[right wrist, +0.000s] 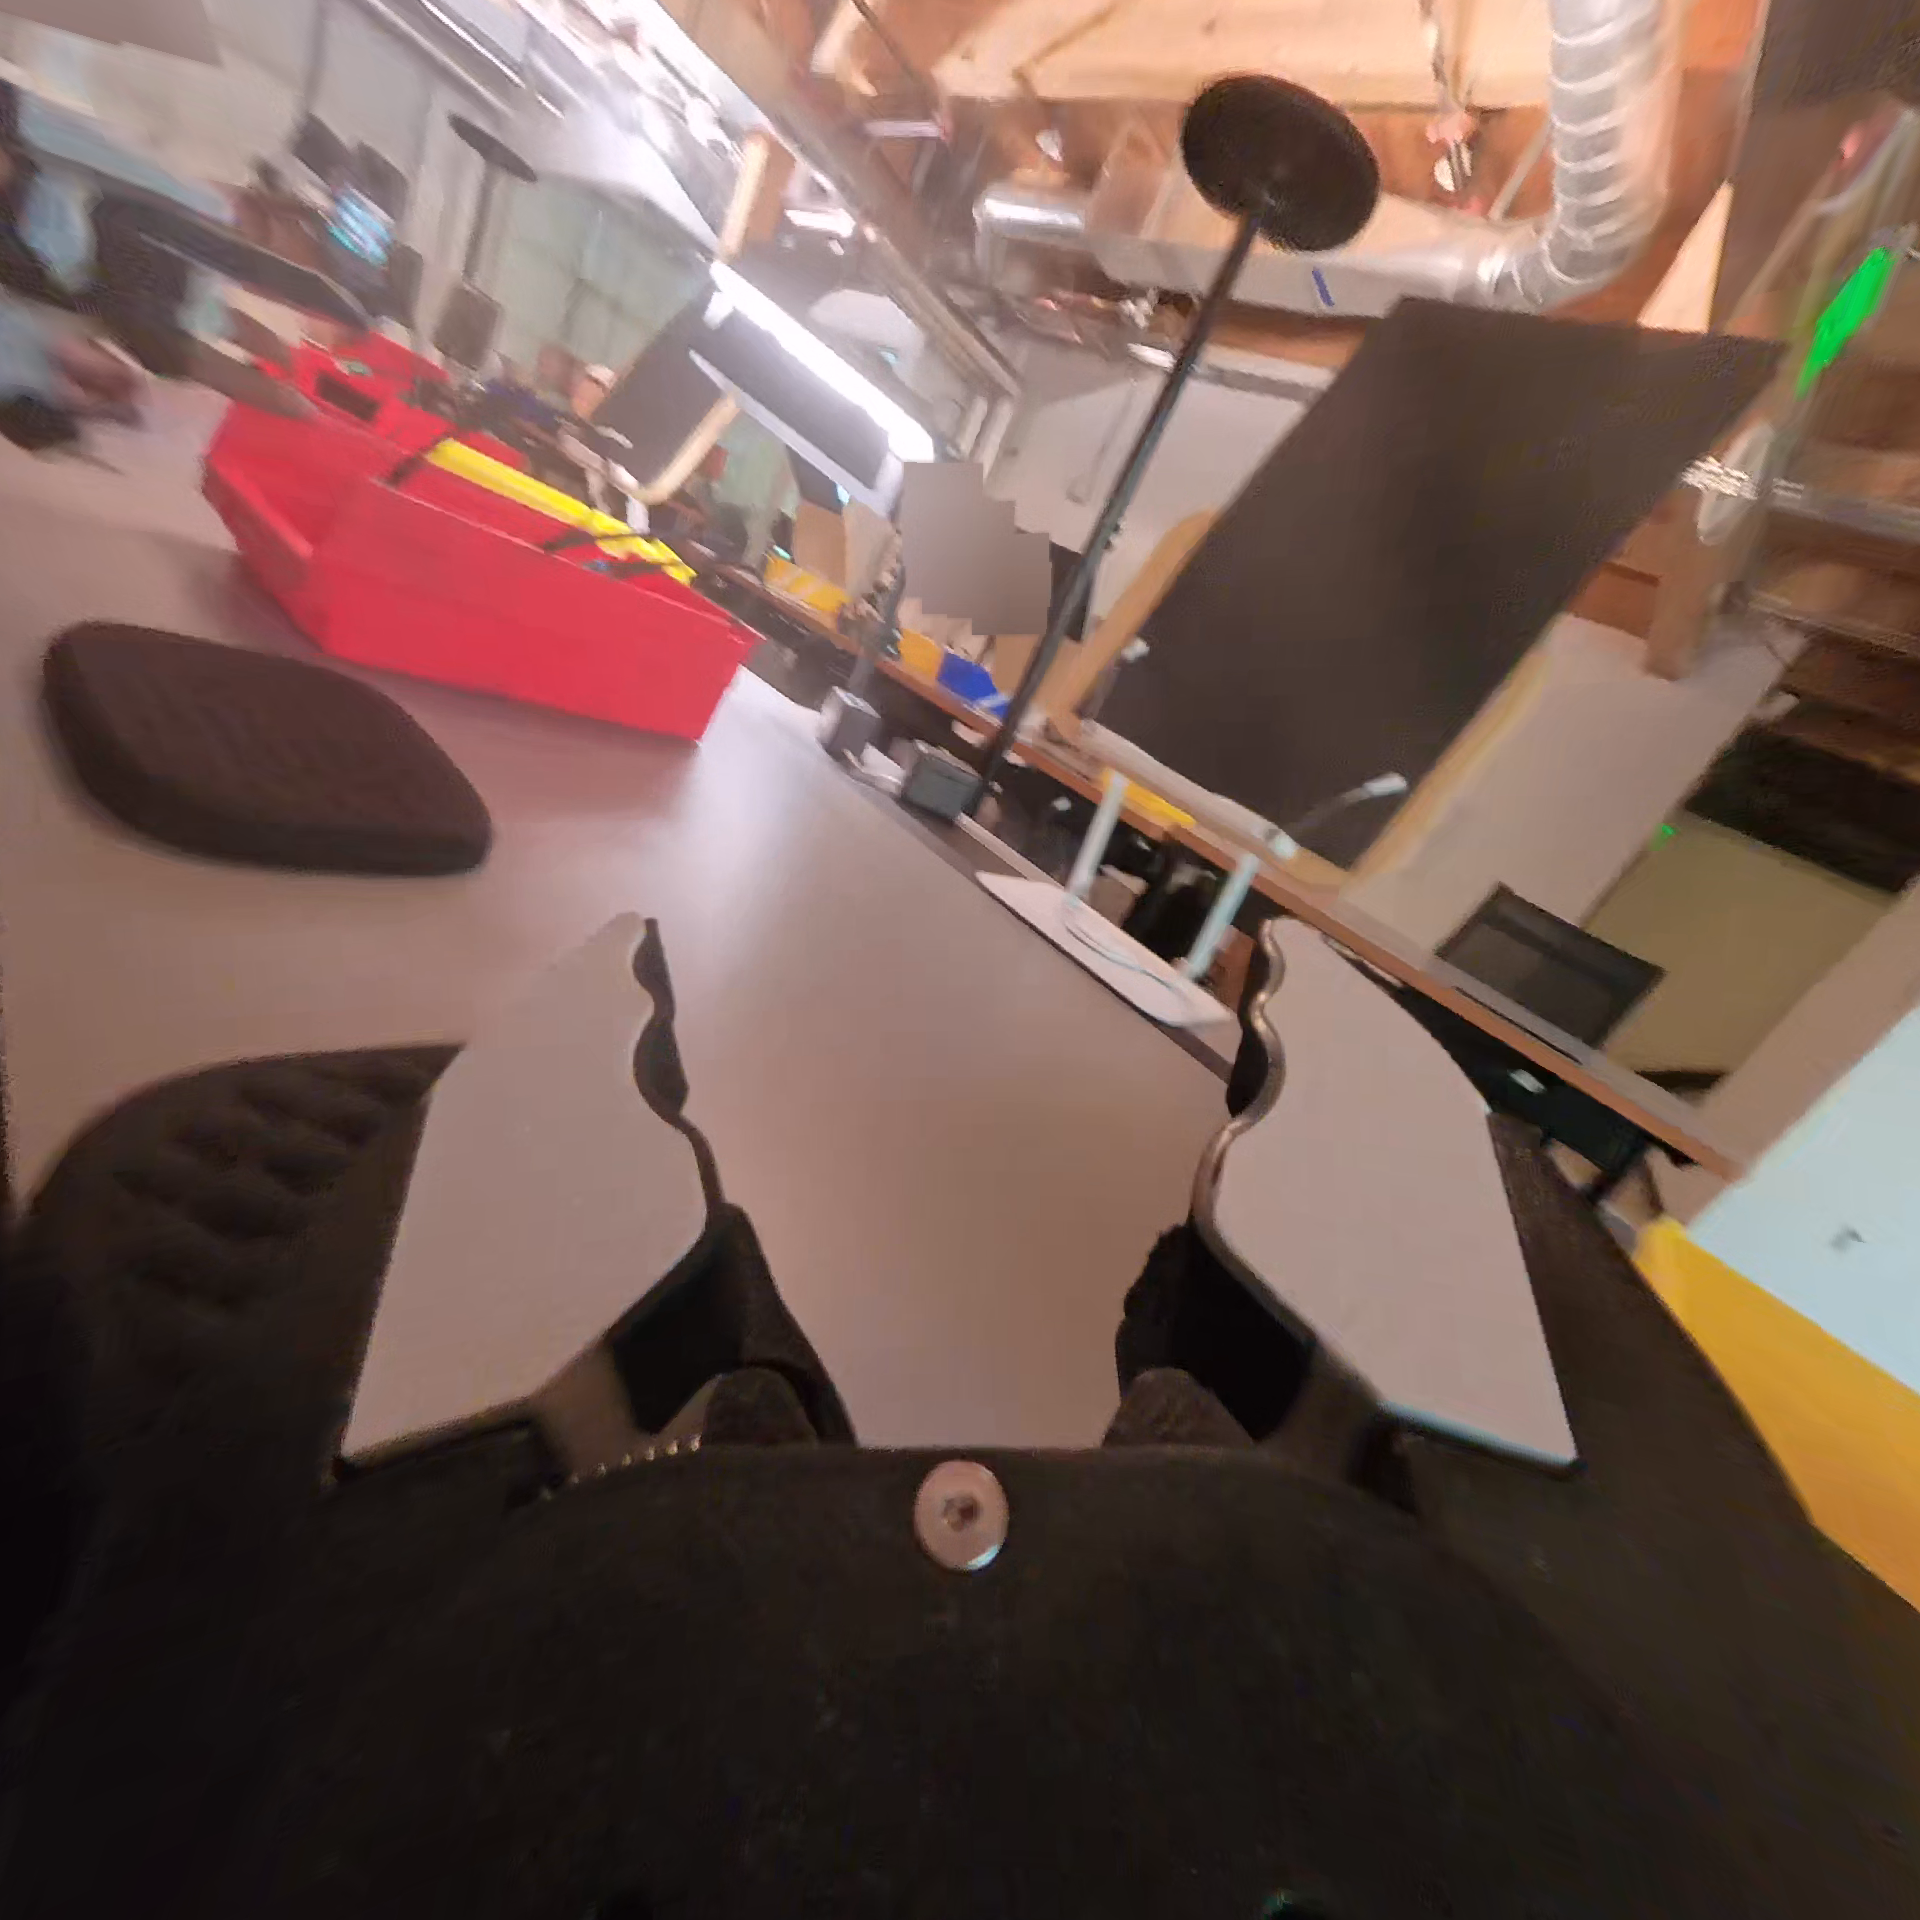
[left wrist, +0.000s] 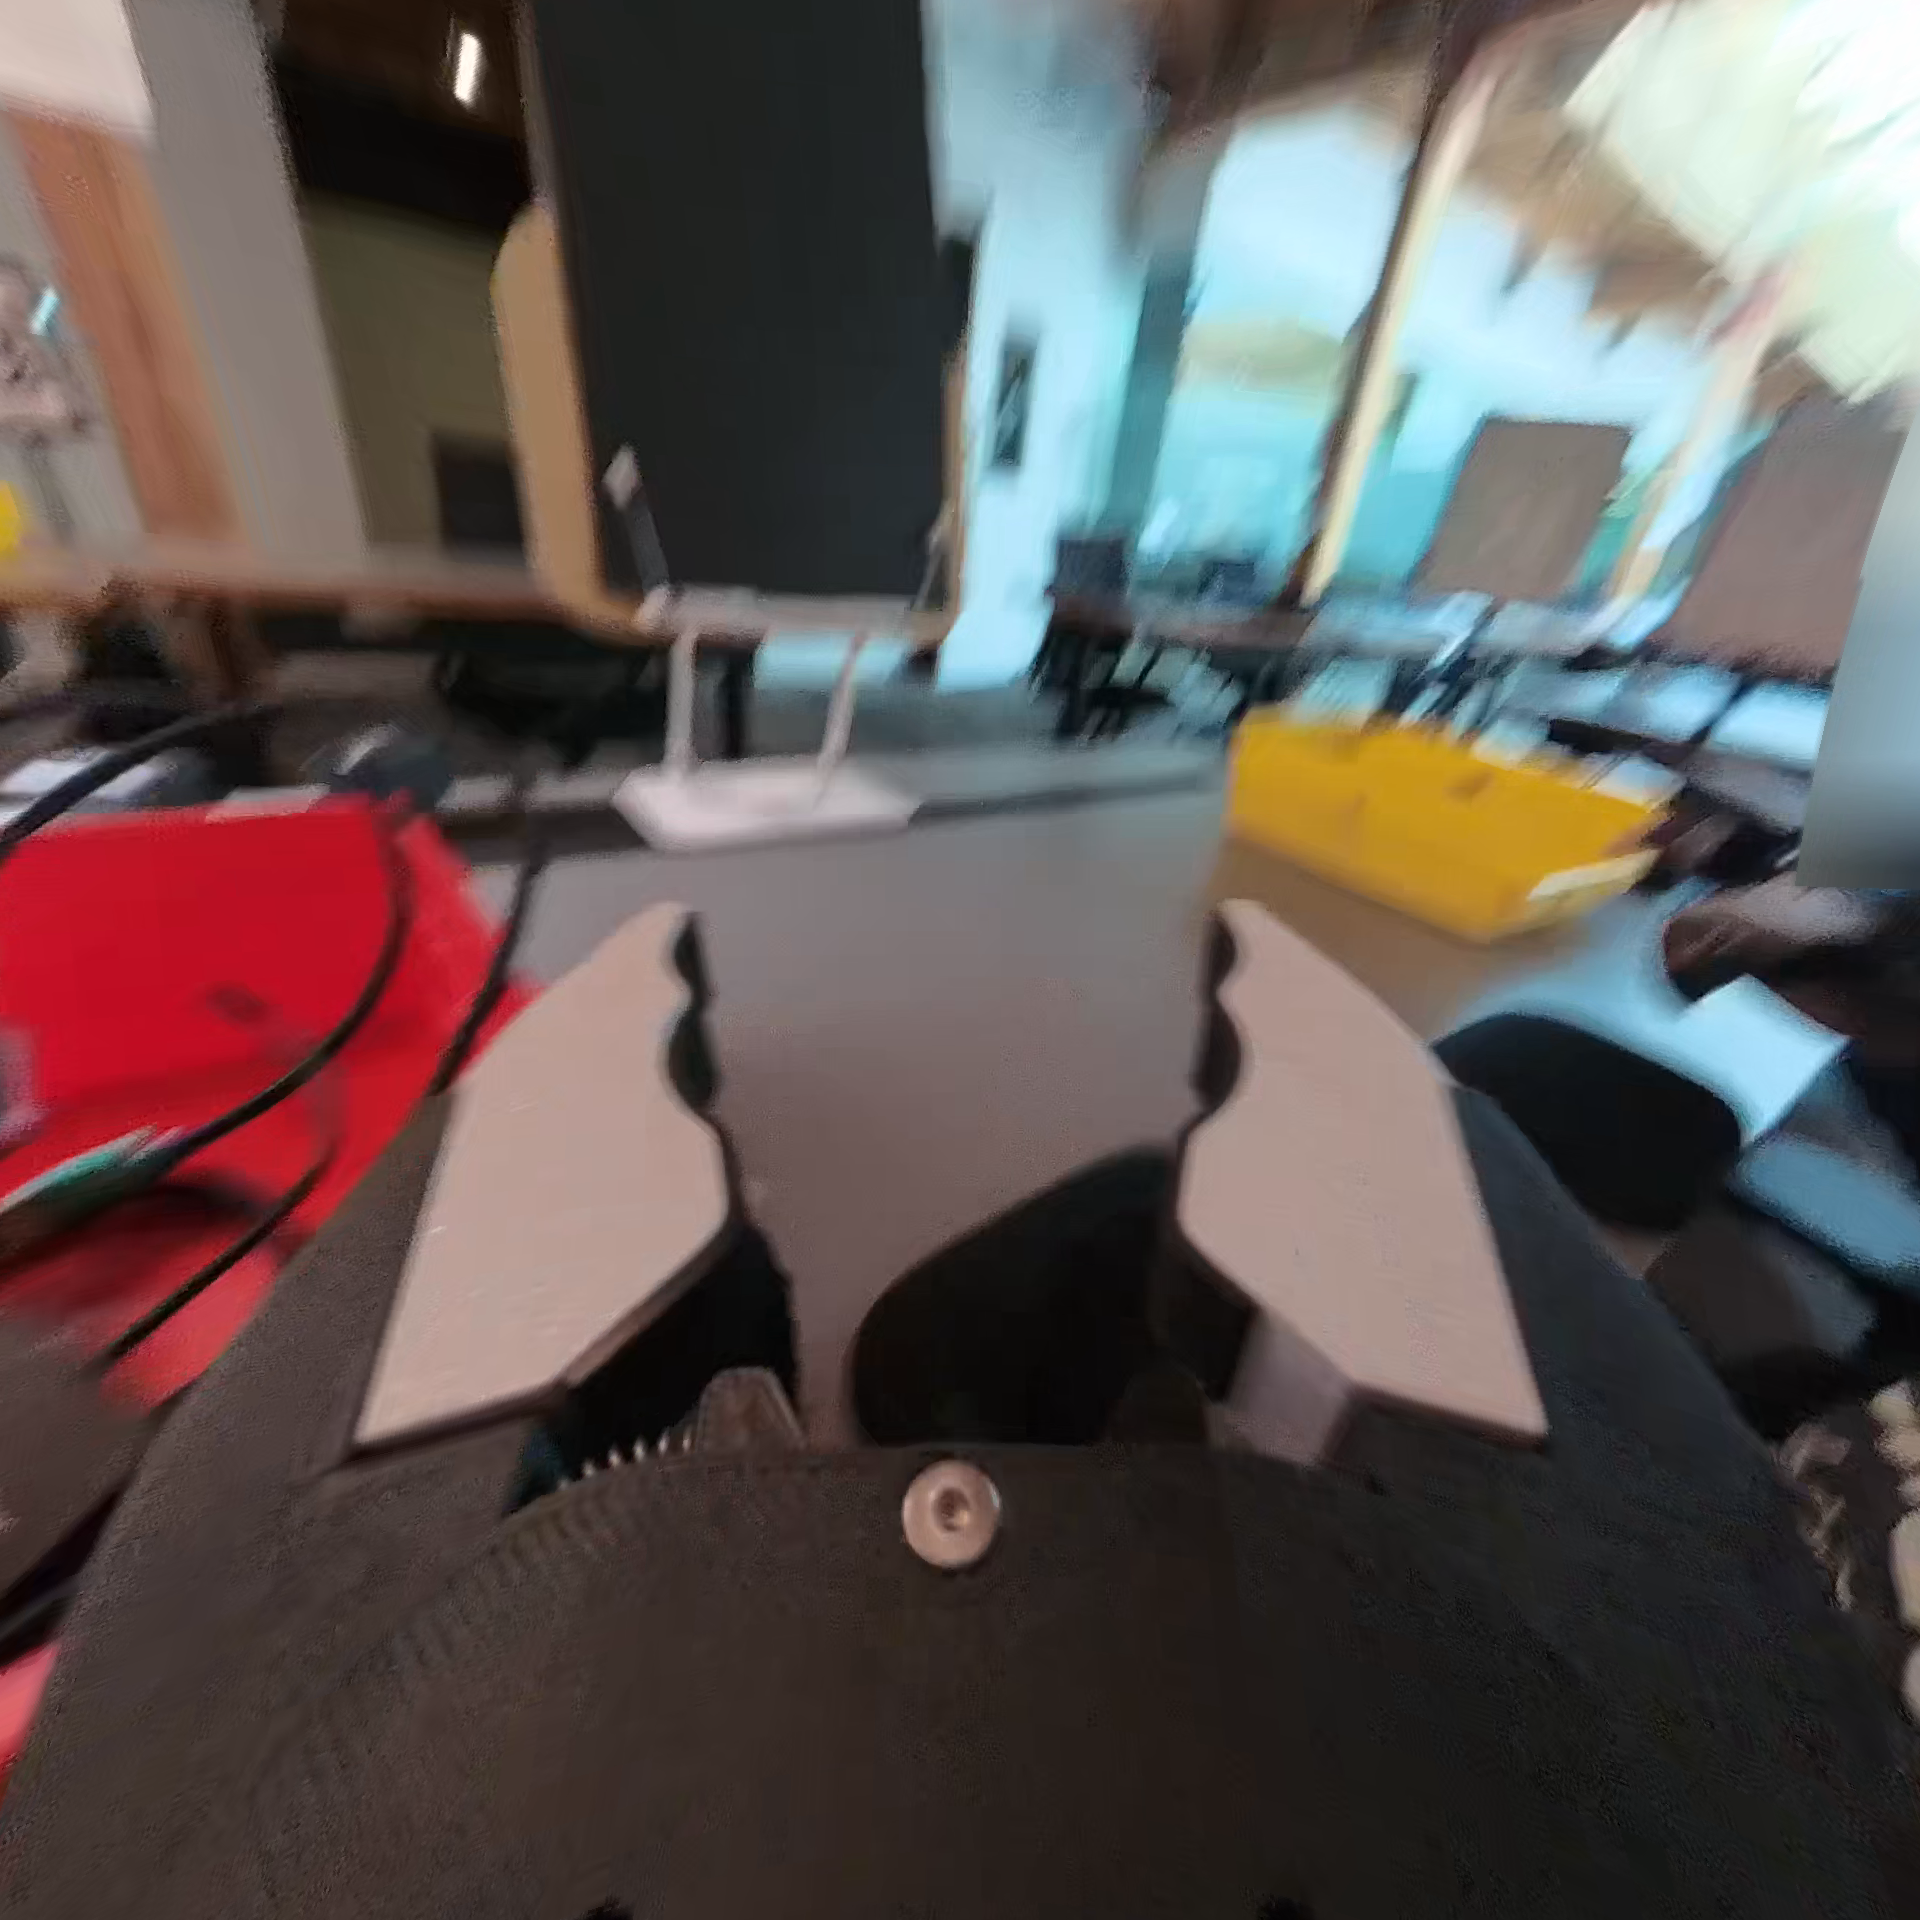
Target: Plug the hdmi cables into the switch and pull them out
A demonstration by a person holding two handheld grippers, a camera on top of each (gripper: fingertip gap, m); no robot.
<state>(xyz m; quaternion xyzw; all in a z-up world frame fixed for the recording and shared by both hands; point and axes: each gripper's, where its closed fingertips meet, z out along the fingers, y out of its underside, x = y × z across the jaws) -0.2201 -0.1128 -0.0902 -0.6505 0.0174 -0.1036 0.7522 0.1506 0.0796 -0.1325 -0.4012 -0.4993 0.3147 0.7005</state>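
In the left wrist view, thin black cables (left wrist: pixel 343 1029) looped over the red tray (left wrist: pixel 187 956) at left; limp and light, probably best gripped at their plugs, unseen here. The left gripper (left wrist: pixel 951 935) hovered level, jaws apart, empty. In the right wrist view, the right gripper (right wrist: pixel 951 945) tilted over the table (right wrist: pixel 831 935), spread and empty; the tray sat upper left, no switch discernible.

Bright indoor light, heavy motion blur, wide-angle edge distortion, ceiling glare

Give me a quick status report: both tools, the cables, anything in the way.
Left tool open, empty. Right tool open, empty. Black cables lie over the red tray, off left; switch not identifiable. Black pad on the table, otherwise nothing between the tools.
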